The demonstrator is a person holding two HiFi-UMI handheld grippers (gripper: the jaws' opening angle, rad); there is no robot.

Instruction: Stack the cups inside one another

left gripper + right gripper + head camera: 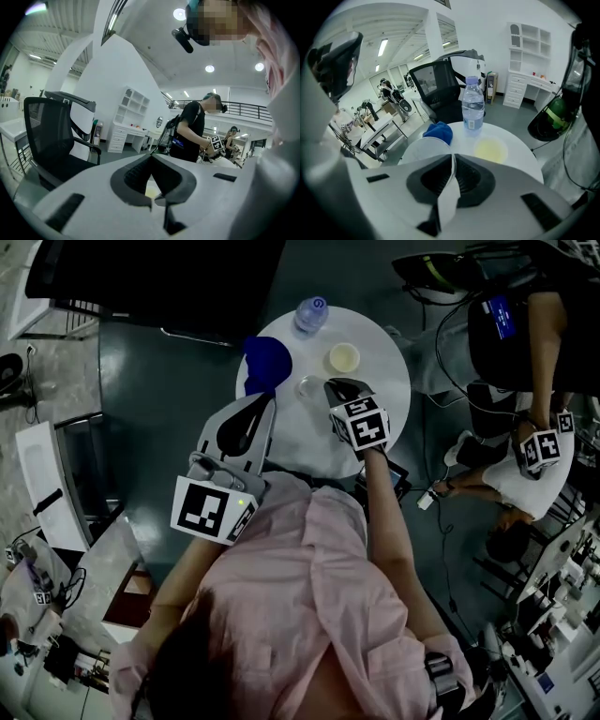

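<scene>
Two cups sit apart on a round white table [389,418] as a person in a pink shirt [309,615] leans over it with a gripper in each hand. From the head view, the right gripper [330,388] reaches to the clear cup [309,387] near the table's middle, while the yellow cup [344,357] stands by itself just beyond, between a blue cloth [265,362] and the table's far right edge, with a water bottle [310,313] at the far rim. Only the right gripper view settles the grip: the right gripper [452,161] has its jaws closed on the thin wall of the clear cup [423,149], whose rim tilts off to the left of them, and the yellow cup [491,150], the blue cloth [438,131] and the water bottle [473,104] line up behind it on the table [520,154]. The left gripper [261,409] hangs at the table's near left edge, and the left gripper view shows the left gripper [151,161] with its jaws drawn together and nothing clamped between them; it looks nearly level across the room, taking in a black mesh chair [49,136], white shelving [131,105] and a second person [190,129] in black, with almost nothing of the tabletop in sight.
</scene>
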